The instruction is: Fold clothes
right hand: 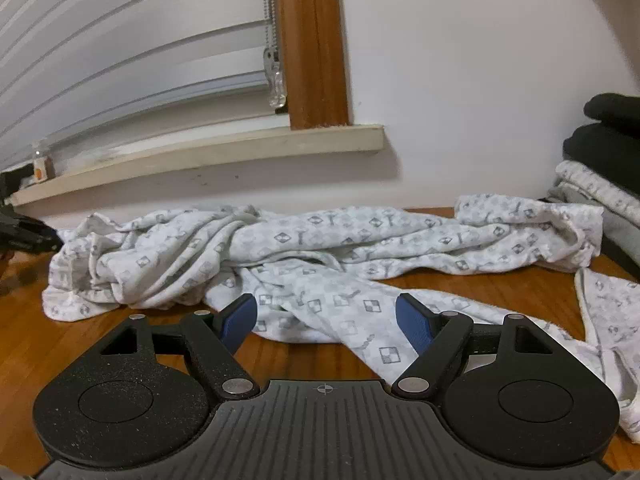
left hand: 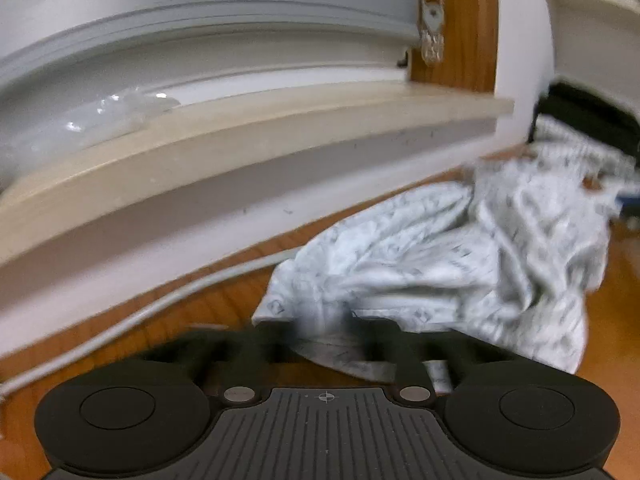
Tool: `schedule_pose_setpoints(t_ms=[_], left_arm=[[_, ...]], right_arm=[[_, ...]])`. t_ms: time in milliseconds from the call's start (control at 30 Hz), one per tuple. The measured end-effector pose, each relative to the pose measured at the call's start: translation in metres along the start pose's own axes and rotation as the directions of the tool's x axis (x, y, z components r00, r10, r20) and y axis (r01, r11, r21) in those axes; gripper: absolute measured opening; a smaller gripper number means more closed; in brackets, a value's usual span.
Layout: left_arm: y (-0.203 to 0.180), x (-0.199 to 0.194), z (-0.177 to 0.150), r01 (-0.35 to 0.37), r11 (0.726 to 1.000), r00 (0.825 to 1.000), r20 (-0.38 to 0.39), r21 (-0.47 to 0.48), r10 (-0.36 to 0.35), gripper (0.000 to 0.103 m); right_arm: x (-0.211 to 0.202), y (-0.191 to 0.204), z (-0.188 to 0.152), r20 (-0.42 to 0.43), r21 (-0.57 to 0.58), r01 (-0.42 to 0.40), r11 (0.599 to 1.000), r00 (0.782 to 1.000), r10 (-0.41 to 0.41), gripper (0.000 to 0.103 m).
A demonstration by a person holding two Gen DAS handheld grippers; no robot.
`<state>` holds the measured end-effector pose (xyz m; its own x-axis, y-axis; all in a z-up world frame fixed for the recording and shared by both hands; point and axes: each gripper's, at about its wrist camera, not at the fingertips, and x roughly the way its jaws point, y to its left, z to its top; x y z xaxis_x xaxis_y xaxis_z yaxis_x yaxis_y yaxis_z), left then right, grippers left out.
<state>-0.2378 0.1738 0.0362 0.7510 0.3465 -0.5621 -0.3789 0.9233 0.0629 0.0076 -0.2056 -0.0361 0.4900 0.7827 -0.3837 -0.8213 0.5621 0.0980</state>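
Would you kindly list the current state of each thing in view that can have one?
Patterned garment: crumpled, unfolded on the wooden table.
Left gripper: shut on the garment's edge.
Right gripper: open, over the cloth.
Stacked clothes: folded, piled at right.
Window blind: lowered.

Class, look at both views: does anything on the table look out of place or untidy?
Yes. The patterned garment sprawls crumpled and twisted across the wooden table, unlike the neat folded pile at the right.
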Motion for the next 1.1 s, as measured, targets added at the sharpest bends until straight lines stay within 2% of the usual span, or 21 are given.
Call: schedule_pose_setpoints(t_ms=[233,400,433,467,533,667,733,833,1000,1100], left_arm=[[0.017,-0.012,0.002,-0.06,0.996,0.996,0.069,-0.067,0.064,0.01],[0.029,-0.021,0.003,-0.099,0.988,0.987,0.116,-0.116,0.112,0.011],[0.031,-0.023,0.004,-0.106,0.986,0.985,0.125,-0.127,0.122,0.011],[0.034,-0.025,0.004,-0.113,0.984,0.982,0.133,-0.137,0.132,0.014],[0.036,-0.024,0.001,-0.103,0.982,0.985,0.123,-0.161,0.123,0.021],[0.04,-0.031,-0.001,-0.102,0.982,0.982,0.139,-0.16,0.125,0.053],[0.041,-0.039,0.0,-0.096,0.983,0.98,0.156,-0.159,0.121,0.054],[0.042,-0.044,0.002,-0.085,0.983,0.979,0.171,-0.162,0.113,0.061],[0.044,-0.046,0.003,-0.095,0.982,0.976,0.177,-0.164,0.124,0.066],[0.048,-0.046,0.002,-0.102,0.979,0.976,0.172,-0.174,0.132,0.068]], right_arm=[[0.003,-0.001,0.001,-0.016,0.004,-0.018,1.0,1.0,0.018,0.076],[0.006,0.02,0.002,-0.031,-0.111,0.037,0.993,0.999,-0.041,0.075],[0.007,0.027,0.002,-0.034,-0.129,0.038,0.991,0.999,-0.043,0.072],[0.008,0.036,0.003,-0.042,-0.134,0.013,0.991,0.999,-0.019,0.069],[0.009,0.053,0.006,-0.058,-0.144,-0.036,0.989,0.998,0.028,0.053],[0.016,0.097,0.014,-0.086,-0.193,-0.143,0.971,0.988,0.129,0.044],[0.023,0.119,0.016,-0.113,-0.211,-0.2,0.957,0.977,0.179,0.039],[0.032,0.152,0.017,-0.145,-0.253,-0.268,0.929,0.96,0.238,0.037],[0.04,0.191,0.017,-0.181,-0.29,-0.326,0.9,0.942,0.284,0.037],[0.046,0.205,0.016,-0.19,-0.315,-0.33,0.89,0.941,0.281,0.037]])
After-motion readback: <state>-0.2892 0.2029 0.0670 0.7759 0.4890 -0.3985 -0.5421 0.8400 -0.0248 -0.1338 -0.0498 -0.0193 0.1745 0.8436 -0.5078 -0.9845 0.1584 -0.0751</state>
